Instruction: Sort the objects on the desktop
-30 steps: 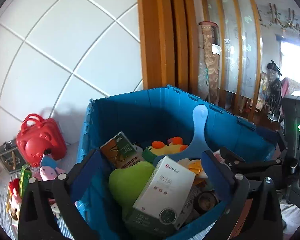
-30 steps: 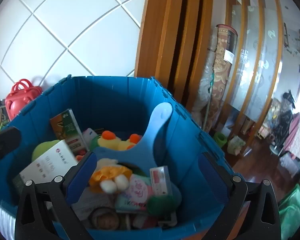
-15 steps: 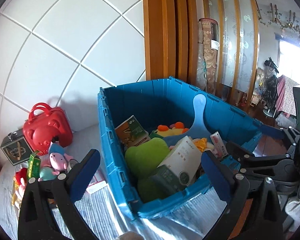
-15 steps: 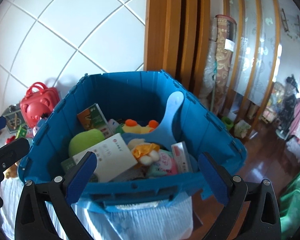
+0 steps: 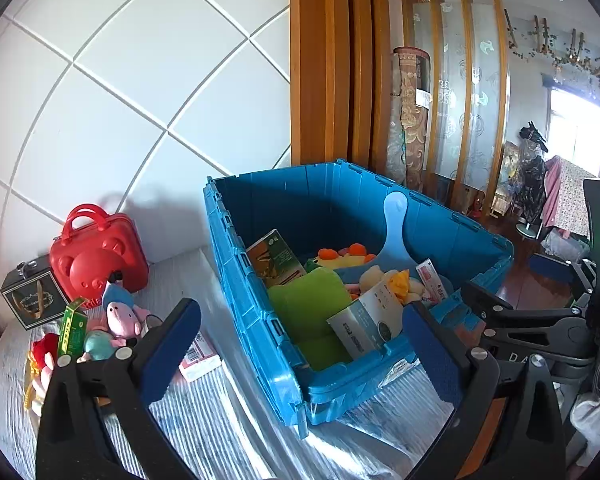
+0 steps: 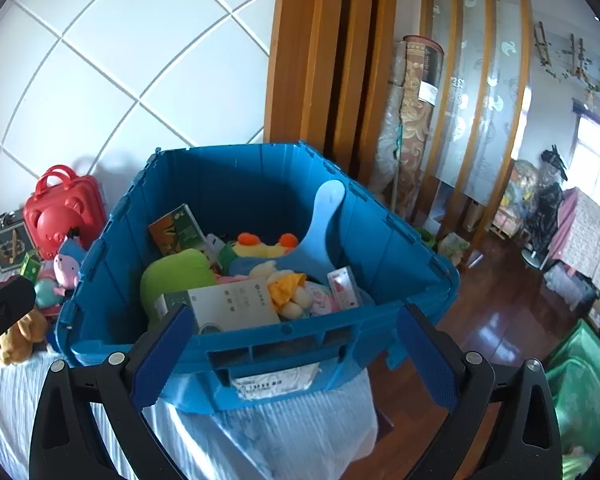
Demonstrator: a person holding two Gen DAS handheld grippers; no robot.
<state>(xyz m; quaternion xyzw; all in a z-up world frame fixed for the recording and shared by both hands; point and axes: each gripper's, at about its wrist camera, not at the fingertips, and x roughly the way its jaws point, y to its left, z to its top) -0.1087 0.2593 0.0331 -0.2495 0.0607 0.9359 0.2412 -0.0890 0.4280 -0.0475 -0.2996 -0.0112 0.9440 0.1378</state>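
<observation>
Blue plastic fills the middle of both views: the blue crate (image 6: 256, 344) now sits farther ahead of both pairs of fingers than a second ago, when they hung right over its contents. The white box (image 5: 366, 322) that stood between the left fingers a moment back lies inside among the soft toys, leaning on the green cushion (image 5: 312, 312). That drop looks finished, so the pull-back probably frees the hands for the next item.

The left gripper (image 5: 300, 354) is spread wide and holds nothing, raised above the counter (image 5: 204, 432) with the crate's near corner between its fingers. The right gripper (image 6: 290, 354), equally wide and empty, faces the crate's front wall from just short of it.

Unsorted things wait left of the left fingers: a red bear case (image 5: 98, 258), a pink plush (image 5: 120, 318), a green carton (image 5: 72, 330), a flat pink-and-white packet (image 5: 198, 356).
</observation>
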